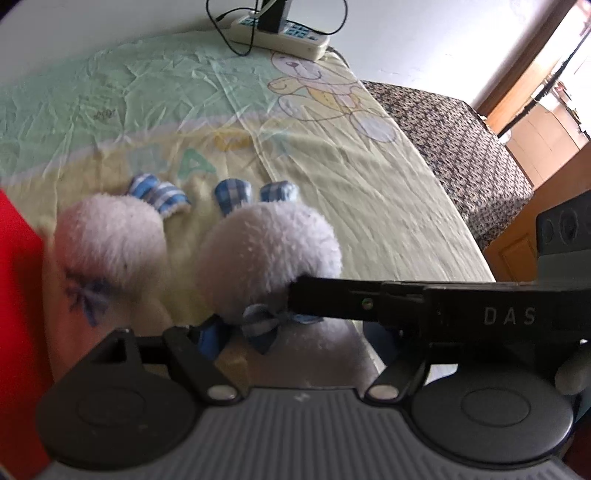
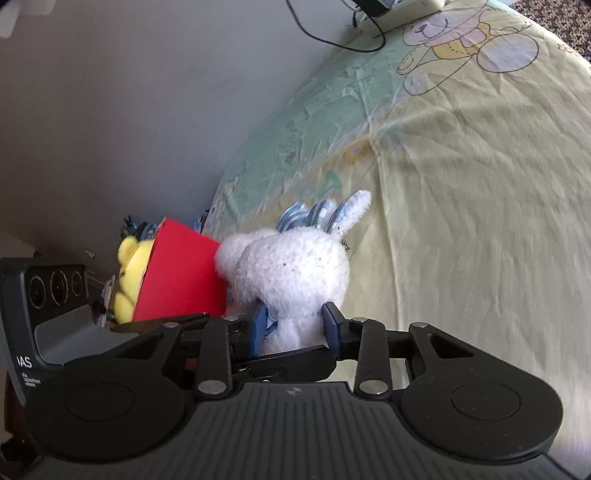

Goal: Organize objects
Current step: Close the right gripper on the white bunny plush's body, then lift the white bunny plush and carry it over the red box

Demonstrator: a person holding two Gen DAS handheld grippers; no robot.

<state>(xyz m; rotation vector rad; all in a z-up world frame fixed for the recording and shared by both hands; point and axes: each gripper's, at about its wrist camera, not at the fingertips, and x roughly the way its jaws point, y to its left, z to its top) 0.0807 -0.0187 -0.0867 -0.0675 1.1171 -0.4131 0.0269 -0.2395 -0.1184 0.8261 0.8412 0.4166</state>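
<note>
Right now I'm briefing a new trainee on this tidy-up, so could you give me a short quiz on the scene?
1. True or false: the right tool is shut on the white plush bunny.
2. The plush beside the red container is: A yellow, B green, C black.
3. Fill in: the bed sheet shows a printed ____.
Key: 1 true; 2 A; 3 bear.

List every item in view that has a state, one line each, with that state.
right hand-held gripper: shut on the white plush rabbit, blue pads pressing its body.
left hand-held gripper: fingertips hidden under the plush; open or shut cannot be told.
white plush rabbit: held, ears pointing away.
second white plush rabbit: lying beside it.
red box: tilted, yellow plush behind it.
power strip: cable plugged in.
</note>
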